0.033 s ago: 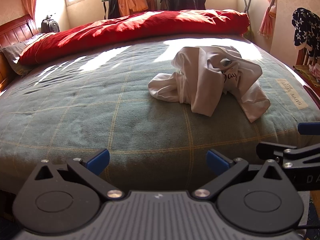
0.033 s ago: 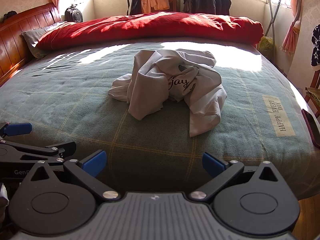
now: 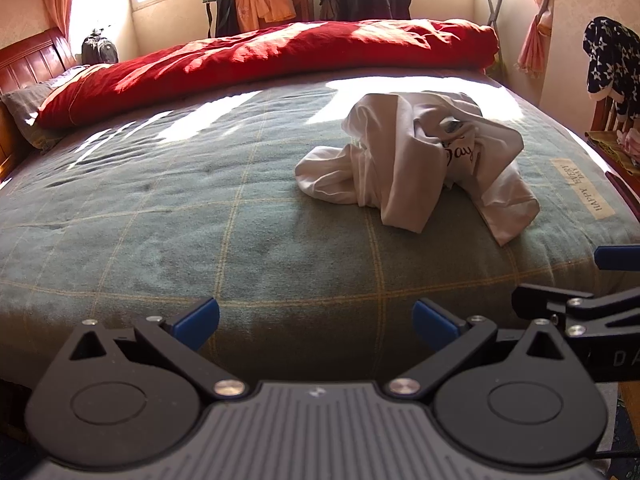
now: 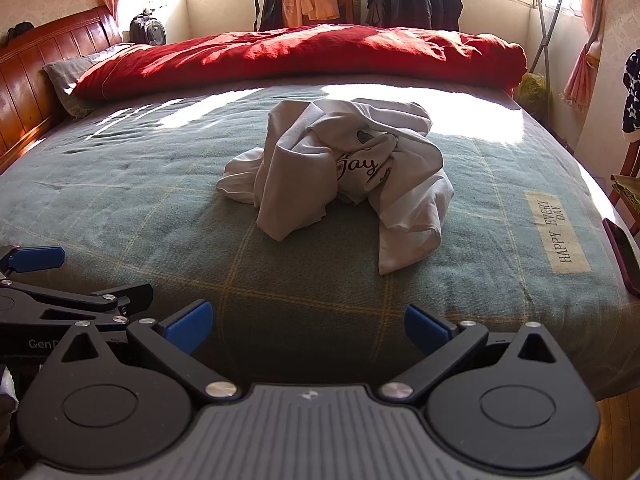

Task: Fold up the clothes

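Left gripper (image 3: pixel 316 322) fingers spread wide, empty, at near edge of bed. Right gripper (image 4: pixel 308 326) likewise spread, empty, just beside it. Crumpled white T-shirt (image 4: pixel 340 176) heaped mid-bed on green checked blanket (image 4: pixel 160 208), well apart from both. Red duvet (image 4: pixel 300 56) bunched behind.

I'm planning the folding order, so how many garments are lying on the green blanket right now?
1: a crumpled white T-shirt with dark script lettering, bunched in a heap near the middle of the green blanket. Something smaller could be hidden inside the heap.
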`<state>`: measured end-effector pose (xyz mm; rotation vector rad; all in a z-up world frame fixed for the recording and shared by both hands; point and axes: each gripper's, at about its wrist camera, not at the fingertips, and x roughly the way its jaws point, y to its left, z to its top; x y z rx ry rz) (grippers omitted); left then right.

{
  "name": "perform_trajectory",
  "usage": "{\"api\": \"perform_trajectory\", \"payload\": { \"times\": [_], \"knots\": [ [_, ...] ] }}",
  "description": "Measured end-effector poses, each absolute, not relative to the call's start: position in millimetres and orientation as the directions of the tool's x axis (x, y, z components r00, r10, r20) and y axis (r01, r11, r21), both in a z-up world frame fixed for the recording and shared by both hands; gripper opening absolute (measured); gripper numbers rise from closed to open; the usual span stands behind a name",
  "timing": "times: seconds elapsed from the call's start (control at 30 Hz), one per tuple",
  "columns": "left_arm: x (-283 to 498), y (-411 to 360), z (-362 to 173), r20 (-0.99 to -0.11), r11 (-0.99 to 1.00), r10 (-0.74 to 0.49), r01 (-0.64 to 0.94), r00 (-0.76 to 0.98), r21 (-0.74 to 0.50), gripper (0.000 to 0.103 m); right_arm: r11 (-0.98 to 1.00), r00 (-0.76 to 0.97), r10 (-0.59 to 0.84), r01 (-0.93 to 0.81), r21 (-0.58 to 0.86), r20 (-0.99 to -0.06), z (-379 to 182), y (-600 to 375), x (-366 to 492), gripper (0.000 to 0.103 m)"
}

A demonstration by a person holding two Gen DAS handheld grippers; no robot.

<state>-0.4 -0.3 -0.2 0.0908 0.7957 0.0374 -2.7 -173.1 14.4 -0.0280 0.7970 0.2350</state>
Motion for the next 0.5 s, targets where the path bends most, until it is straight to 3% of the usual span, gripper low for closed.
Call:
{"api": "perform_trajectory", "payload": {
  "times": [0.5],
  "knots": [
    [-2.2,-1.1,0.1,-0.711,0.997,0.053,0.005,0.701,0.079,0.102,0.973,0.679,0.206,-0.218,0.075,-0.705,15.5,-173.7,-3.9,0.103]
  ]
}}
